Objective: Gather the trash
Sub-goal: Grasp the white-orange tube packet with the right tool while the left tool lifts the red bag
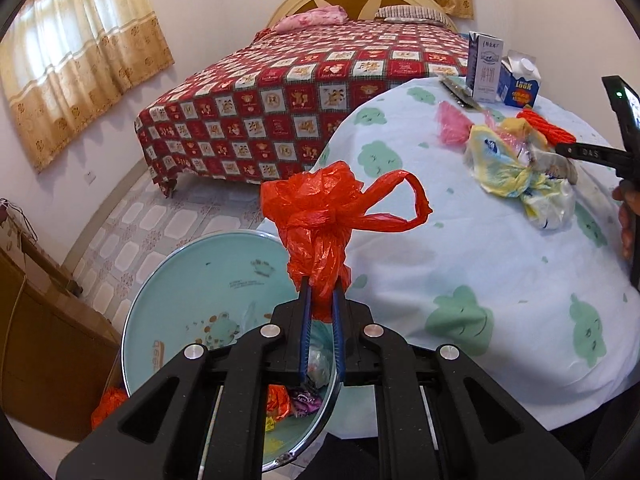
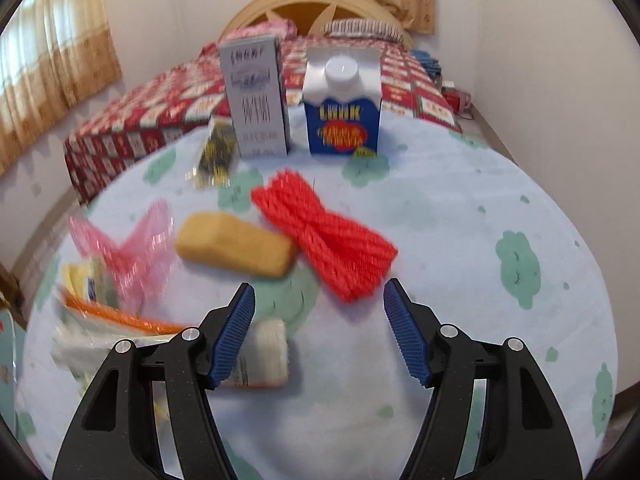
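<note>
So my left claw (image 1: 320, 292) is clamped tight on a knotted red plastic bag (image 1: 320, 216), pinching it low down so the bunched top and one loop handle stick up above the blue pads. It's hanging off the edge of the table (image 1: 480, 280), right over a pale teal basin (image 1: 192, 292) sitting on the tiled floor. The basin has a few bits in the bottom, something orange and something purple, can't make out more than that.

My right claw (image 2: 319, 332) is wide apart and holding nothing, hovering low over the cloud-print tablecloth. Just ahead of it lies a red foam net sleeve (image 2: 324, 232), and touching its left end is a yellow sponge (image 2: 236, 244). Tucked just under my left finger is a small white bottle (image 2: 264, 356) on its side. Further left there's a pink net bag (image 2: 128, 248) and a pile of yellowish plastic bags (image 2: 86, 280), pretty blurry in that view.

At the back of the table a tall grey carton (image 2: 256, 100) and a blue milk carton (image 2: 342, 104) with a white cap stand upright side by side, with a dark wrapper (image 2: 216, 152) lying beside the grey one. Bed with a red checked cover (image 1: 280, 100) is behind all that.
</note>
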Tool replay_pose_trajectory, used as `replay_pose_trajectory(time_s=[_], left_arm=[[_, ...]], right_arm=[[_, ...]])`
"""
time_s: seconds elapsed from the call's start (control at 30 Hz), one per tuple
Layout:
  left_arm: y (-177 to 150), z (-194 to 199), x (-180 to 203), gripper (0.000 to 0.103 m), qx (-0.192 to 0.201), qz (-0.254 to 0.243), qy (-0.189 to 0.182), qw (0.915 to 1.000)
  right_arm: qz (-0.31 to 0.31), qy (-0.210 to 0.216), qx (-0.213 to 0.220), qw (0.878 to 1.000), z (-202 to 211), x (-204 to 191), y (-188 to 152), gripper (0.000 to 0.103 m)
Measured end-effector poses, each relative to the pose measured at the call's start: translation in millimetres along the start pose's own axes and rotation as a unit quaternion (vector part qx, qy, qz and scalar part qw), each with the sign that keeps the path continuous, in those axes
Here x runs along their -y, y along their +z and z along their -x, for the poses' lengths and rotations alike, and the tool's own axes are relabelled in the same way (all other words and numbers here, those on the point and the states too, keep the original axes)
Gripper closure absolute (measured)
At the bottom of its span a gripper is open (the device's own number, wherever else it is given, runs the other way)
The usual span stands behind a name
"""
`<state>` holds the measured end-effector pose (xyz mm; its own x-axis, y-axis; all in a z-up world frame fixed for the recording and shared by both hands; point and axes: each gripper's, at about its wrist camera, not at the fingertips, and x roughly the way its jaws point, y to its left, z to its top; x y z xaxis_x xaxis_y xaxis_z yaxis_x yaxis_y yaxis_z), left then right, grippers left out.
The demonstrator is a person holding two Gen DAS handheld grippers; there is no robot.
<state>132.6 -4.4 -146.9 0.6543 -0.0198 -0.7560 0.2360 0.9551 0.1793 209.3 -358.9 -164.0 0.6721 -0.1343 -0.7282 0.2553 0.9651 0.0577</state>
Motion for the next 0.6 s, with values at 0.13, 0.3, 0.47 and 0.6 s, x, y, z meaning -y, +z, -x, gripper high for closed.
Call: replay_pose_trajectory(time_s=[0.13,0.3,0.47,0.6], left_arm=[[-3.8,-1.0,-0.3,0.093,-0.002,0.0,-0.002,1.0],[-4.0,7.8,-5.4,0.093,0.007,0.003,-0.002,1.0],[-7.6,18.4,-13.6,0.093,0.018,0.006,0.011,0.9998],[-14.2,21.2,-17.2,0.093,0.017,0.004,0.017,0.9997]], right_arm=[[0.007,0.004,-0.018,1.0,19.0,-1.4,-17.9,0.037],[0.024,0.023,-0.027,0.999,44.3,-6.6,-45.5,0.034],[0.022,0.064,0.022,0.998,72.6,-4.4,-61.2,0.034],[0.044,0.089,0.017,0.995,73.8,-11.8,-65.2,0.035]])
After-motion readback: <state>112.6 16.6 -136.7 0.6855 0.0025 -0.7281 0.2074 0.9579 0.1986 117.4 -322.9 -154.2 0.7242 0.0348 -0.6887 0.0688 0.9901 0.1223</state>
